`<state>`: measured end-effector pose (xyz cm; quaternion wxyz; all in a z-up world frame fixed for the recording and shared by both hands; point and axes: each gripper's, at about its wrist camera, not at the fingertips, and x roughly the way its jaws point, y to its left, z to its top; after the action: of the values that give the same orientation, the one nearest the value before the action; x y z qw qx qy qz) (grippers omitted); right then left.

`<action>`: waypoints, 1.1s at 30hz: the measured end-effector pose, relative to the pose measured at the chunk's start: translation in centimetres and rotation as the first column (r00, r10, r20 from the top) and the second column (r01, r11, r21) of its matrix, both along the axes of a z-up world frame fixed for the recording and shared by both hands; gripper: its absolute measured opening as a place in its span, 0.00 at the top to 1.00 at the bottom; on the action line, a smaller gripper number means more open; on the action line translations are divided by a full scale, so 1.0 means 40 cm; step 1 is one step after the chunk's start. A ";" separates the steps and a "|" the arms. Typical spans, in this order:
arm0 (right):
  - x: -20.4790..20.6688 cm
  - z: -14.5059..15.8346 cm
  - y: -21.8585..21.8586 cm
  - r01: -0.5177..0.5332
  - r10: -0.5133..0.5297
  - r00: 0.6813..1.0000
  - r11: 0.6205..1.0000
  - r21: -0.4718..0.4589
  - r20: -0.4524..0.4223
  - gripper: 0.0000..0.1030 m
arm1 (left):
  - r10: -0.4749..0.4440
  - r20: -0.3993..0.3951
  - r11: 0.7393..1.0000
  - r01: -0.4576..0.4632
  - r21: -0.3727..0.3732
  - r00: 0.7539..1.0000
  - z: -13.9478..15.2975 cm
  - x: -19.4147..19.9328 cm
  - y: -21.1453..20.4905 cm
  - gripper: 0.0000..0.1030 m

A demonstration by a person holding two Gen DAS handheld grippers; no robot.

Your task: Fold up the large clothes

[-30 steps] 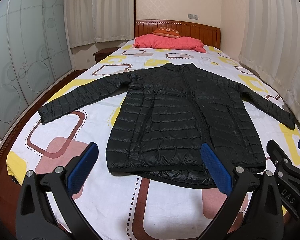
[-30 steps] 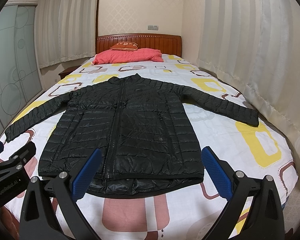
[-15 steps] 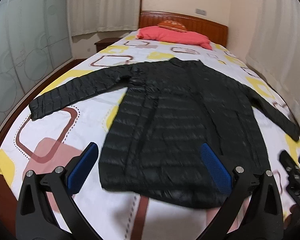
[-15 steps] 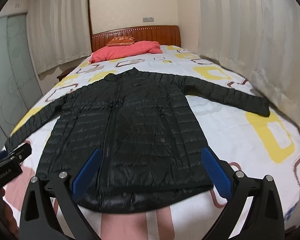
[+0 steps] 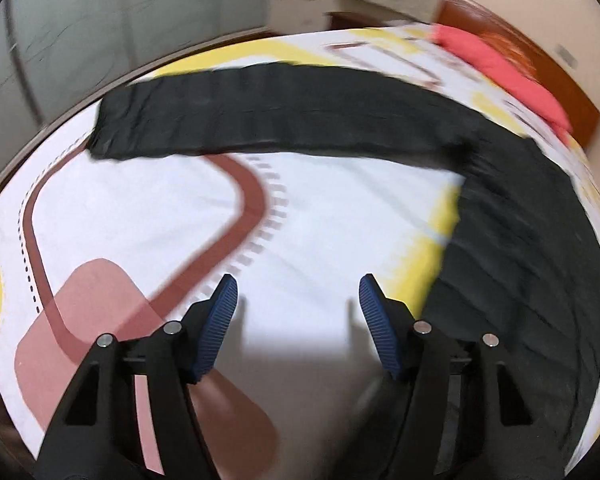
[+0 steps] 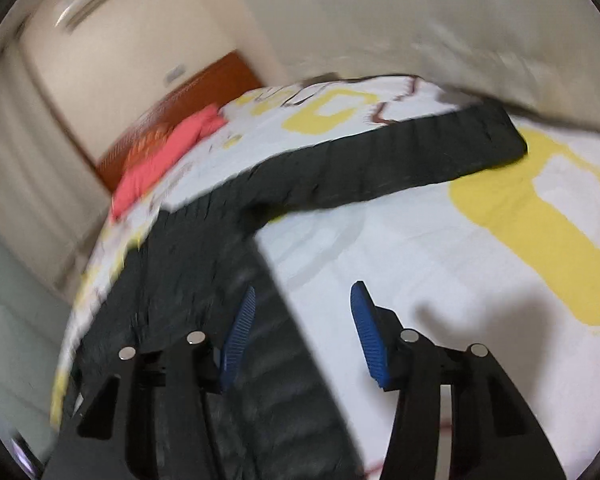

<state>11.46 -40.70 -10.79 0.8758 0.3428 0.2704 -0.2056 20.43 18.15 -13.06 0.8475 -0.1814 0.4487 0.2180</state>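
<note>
Jacket (image 5: 520, 248) is big, black and puffy, and it lies flat on the bed (image 5: 140, 216) with both sleeves stretched out. On the left, its left sleeve (image 5: 268, 116) reaches across to the bed's edge. My left claw (image 5: 296, 300) hangs over bare sheet, below that sleeve and just beside the jacket's side. Its jaws have just been closing, but they are partly apart and nothing is between them.

Next comes the jacket's body, with a pink pillow (image 6: 168, 152) far off at the head of the bed. My right claw (image 6: 302, 306) hangs right over the jacket's right side edge. Its jaws have just been closing too, but they stand apart and do not press on anything that I can see. The right sleeve (image 6: 400, 160) points out toward the curtain (image 6: 460, 20).

Both views are smeared, so I think my aim could be off. My left claw could shut on just sheet and pull the bedding up. The jacket looks slippery, so a thin pinch could slide off, and then the fold would come out crooked.
</note>
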 end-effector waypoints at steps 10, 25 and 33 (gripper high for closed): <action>-0.041 -0.142 -0.340 0.271 -0.323 0.934 0.919 0.285 0.151 0.33 | 0.249 0.029 0.966 -0.250 0.063 0.968 -0.071 -0.024 0.145 0.07; -0.041 -0.184 -0.487 0.453 -0.506 0.830 0.857 0.245 0.236 0.34 | 0.274 0.022 0.952 -0.275 0.133 0.961 -0.099 0.010 0.155 0.02; -0.048 -0.194 -0.522 0.495 -0.534 0.830 0.839 0.227 0.164 0.88 | 0.288 0.016 0.946 -0.287 0.147 0.957 -0.102 0.023 0.161 0.02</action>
<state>9.54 -61.57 -18.57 0.7786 0.4991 0.0861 -0.3706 21.34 24.60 -17.13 0.8165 -0.1809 0.4023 0.3725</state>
